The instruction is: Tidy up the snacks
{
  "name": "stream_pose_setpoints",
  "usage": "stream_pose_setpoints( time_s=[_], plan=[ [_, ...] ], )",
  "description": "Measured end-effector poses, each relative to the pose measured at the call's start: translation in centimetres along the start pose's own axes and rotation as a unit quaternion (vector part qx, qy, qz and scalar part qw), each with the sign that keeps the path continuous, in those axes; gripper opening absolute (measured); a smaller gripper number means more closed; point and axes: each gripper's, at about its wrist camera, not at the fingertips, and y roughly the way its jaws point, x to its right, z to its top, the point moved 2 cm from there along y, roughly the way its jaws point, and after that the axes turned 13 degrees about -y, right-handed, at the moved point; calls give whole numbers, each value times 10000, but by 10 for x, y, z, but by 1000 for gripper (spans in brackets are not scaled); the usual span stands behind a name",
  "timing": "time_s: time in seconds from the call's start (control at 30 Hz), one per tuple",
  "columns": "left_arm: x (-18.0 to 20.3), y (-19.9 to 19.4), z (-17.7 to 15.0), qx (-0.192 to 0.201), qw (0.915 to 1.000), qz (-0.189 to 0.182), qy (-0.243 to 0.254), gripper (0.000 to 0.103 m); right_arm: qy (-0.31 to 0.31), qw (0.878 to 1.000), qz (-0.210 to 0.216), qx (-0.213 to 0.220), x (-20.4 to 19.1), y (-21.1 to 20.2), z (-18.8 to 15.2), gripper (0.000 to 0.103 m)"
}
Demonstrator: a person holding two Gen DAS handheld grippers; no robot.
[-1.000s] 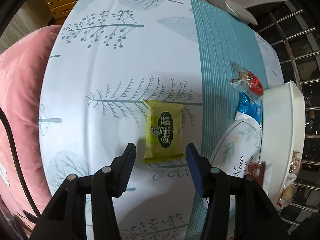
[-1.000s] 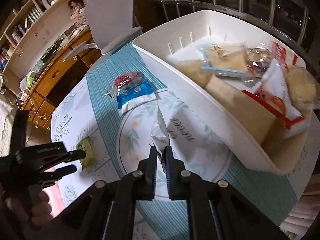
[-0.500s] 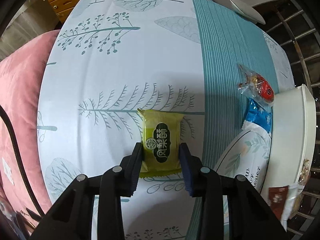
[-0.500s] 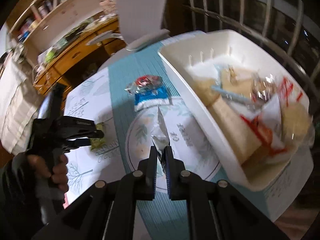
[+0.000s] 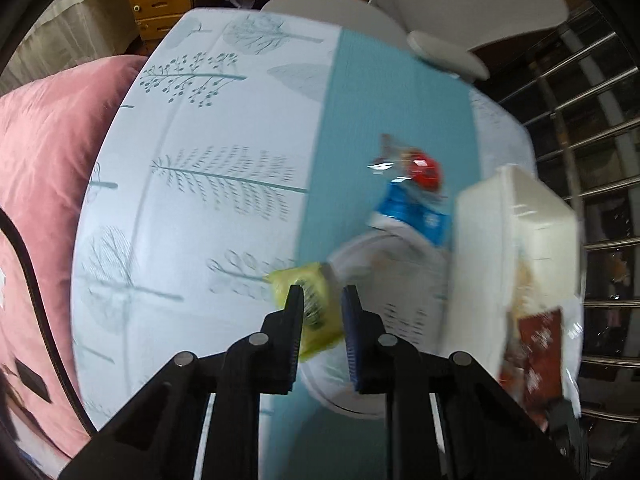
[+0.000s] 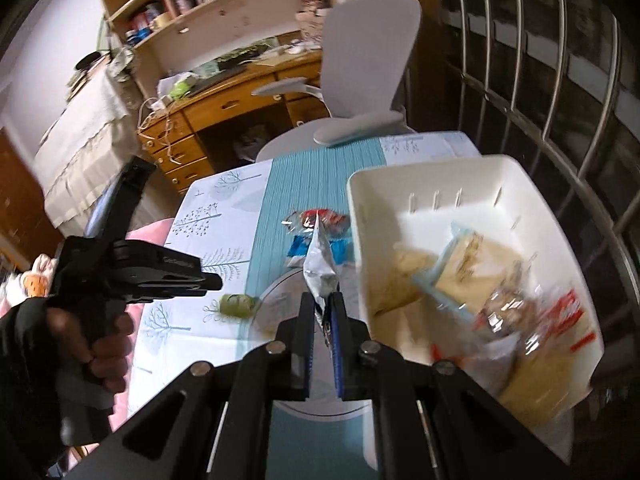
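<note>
Now the white bin (image 6: 516, 200) sits loaded with snacks at the table's right edge, the left gripper (image 5: 320, 300) beside it having just closed on the green snack packet (image 5: 316, 312), and the right gripper (image 6: 322, 304) pinching a silver wrapper (image 6: 318, 264) just left of its rim.

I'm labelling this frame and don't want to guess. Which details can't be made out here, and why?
- Print on the green snack packet, left wrist view: motion blur, and the left gripper fingers cover its sides.
- Silver wrapper, right wrist view: seen edge-on in the right gripper; its face is hidden.
- Snacks in the white bin, both views: blurred and piled together.
- Red packet, left wrist view: blurred, lower end hidden behind the gripper body.
</note>
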Motion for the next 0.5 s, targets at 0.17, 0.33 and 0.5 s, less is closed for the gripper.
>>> stream_pose_setpoints(
  time_s=[0.17, 0.33, 0.5],
  plan=[
    [18, -17, -28, 39, 9992, -317, -220, 16, -257, 9996, 86, 21, 34, -11, 2, 7],
    [34, -20, -60, -24, 9982, -562, -202, 16, -365, 9993, 60, -74, 71, -20, -6, 7],
    [48, -14, -88, -73, 9976, -687, -78, 16, -358, 9990, -179, -219, 104, -21, -12, 7]
  ],
)
